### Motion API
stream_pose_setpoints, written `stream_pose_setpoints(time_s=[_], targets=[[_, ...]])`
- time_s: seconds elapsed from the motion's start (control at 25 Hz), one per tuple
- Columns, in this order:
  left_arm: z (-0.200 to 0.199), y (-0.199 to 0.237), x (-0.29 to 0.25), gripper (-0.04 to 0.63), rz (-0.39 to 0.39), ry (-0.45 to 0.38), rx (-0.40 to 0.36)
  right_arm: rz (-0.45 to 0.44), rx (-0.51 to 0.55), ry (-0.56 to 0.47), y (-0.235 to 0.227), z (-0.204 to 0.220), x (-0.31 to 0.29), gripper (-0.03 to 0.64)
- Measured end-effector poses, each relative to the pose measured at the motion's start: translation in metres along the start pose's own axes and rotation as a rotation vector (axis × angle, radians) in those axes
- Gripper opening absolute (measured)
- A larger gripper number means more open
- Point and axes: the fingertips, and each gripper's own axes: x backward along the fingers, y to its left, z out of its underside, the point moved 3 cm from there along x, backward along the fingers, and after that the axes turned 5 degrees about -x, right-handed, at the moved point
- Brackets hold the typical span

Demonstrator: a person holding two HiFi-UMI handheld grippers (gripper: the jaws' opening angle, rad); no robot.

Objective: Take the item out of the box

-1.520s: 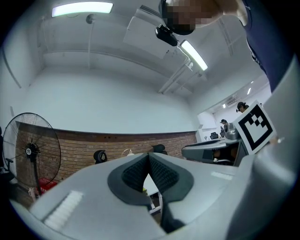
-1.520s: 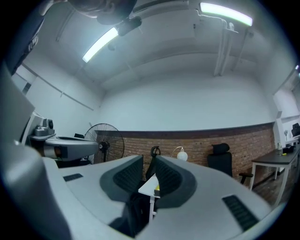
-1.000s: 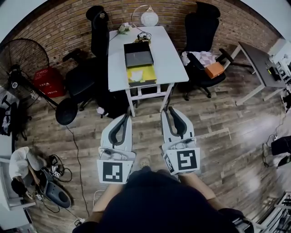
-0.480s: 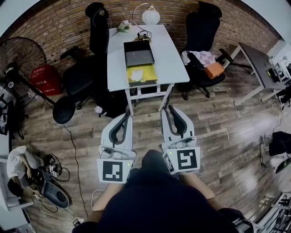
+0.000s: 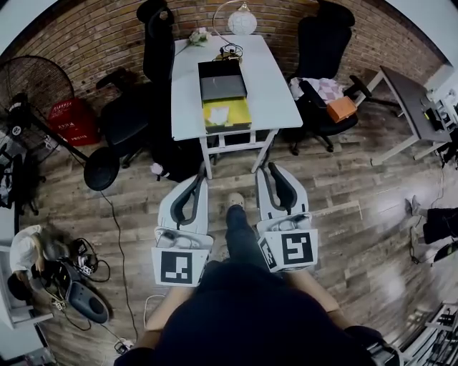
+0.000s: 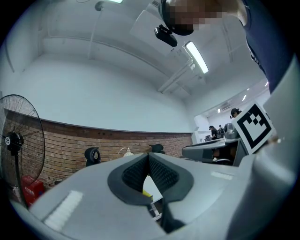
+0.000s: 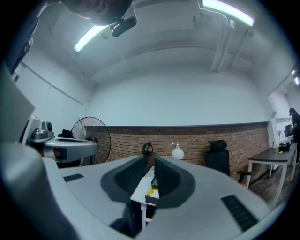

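Note:
An open box (image 5: 222, 89) lies on a white table (image 5: 272, 93) well ahead of me, with a black lid half, a grey inside and a yellow section (image 5: 236, 114) bearing a small white thing (image 5: 218, 114). My left gripper (image 5: 201, 180) is held low over the wood floor, short of the table, its tips touching with nothing in them. My right gripper (image 5: 266, 170) is level beside it, its jaws a narrow gap apart and empty. The right gripper (image 7: 153, 159) frames the table edge and the yellow box part (image 7: 152, 191). The left gripper (image 6: 149, 157) points the same way.
Black office chairs (image 5: 154, 43) (image 5: 325, 43) flank the table, the right one carrying an orange thing (image 5: 341, 109). A globe lamp (image 5: 242, 21) stands at the table's far end. A fan (image 5: 32, 89), a red crate (image 5: 70, 121) and a crouching person (image 5: 21, 250) are on the left, a desk (image 5: 404, 93) on the right.
I have stepped closer to the table. My leg and foot have swung forward between the two grippers. Both grippers keep their pose and jaw gap.

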Motion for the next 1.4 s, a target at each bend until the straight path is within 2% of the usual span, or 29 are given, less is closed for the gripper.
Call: stream_pose_setpoints(time_s=[0.44, 1.0, 1.4], targets=[[0.013, 0.029, -0.055, 0.011, -0.011, 0.002, 0.009, -0.009, 0.007, -0.018, -0.022, 0.0, -0.063, 0.078], [0.025, 0.089, -0.183, 0.011, -0.081, 0.023, 0.027, -0.08, 0.007, 0.006, -0.079, -0.003, -0.204, 0.078], [0.037, 0.12, -0.263, 0.011, -0.134, 0.054, 0.009, -0.16, 0.003, 0.013, -0.116, 0.002, -0.291, 0.078]])
